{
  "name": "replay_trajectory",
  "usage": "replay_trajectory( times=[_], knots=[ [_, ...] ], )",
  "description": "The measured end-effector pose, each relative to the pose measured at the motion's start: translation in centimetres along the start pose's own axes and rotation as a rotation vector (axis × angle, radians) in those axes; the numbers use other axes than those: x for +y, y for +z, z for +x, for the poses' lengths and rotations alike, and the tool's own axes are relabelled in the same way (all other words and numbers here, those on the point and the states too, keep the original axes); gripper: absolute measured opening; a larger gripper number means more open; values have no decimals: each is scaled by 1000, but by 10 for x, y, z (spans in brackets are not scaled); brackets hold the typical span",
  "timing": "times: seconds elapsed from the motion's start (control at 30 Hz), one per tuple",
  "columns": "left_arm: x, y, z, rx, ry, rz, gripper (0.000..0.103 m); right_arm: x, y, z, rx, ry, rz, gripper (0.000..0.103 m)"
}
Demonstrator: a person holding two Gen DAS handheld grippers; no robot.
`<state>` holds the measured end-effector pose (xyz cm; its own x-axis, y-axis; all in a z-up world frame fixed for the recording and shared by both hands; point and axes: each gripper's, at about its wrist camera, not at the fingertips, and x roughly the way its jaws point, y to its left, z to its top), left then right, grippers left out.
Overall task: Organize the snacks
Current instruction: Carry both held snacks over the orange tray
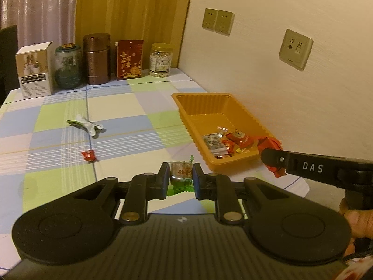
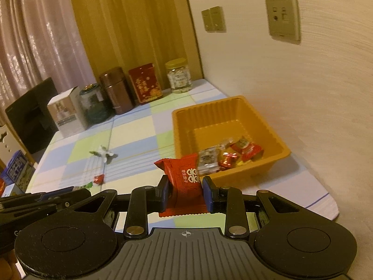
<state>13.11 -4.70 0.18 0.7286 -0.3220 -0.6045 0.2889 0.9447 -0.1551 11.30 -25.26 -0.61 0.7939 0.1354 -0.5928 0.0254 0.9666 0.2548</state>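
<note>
- The left gripper pinches a green-wrapped brown snack bar between its fingers, above the checked tablecloth near its front edge.
- The right gripper clamps a red foil snack packet printed with white characters, just before the orange ribbed plastic tray by the wall-side edge.
- In the left view its arm, lettered "DAS", reaches in from the right.
- Wrapped sweets fill the tray's near corner.

Both cams ride low on their grippers, looking forward along the fingers across the checked tablecloth toward the far wall. The left one sits close to the table; the right one looks from slightly higher. Both catch the orange tray right of centre and the jars upper left.
</note>
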Motion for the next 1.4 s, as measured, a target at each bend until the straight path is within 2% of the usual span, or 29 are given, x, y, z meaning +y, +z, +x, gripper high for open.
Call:
replay_trajectory(
  times=[0.4, 0.73, 1.4],
  knots=[
    [-34, 18, 29, 8, -68, 21, 18, -45, 11, 3, -18, -63, 51, 31],
    [-59, 39, 64, 11, -107, 32, 18, -76, 33, 18, -35, -93, 53, 31],
    [-67, 57, 127, 62, -142, 12, 18, -94, 65, 65, -14, -81, 39, 31]
  ],
)
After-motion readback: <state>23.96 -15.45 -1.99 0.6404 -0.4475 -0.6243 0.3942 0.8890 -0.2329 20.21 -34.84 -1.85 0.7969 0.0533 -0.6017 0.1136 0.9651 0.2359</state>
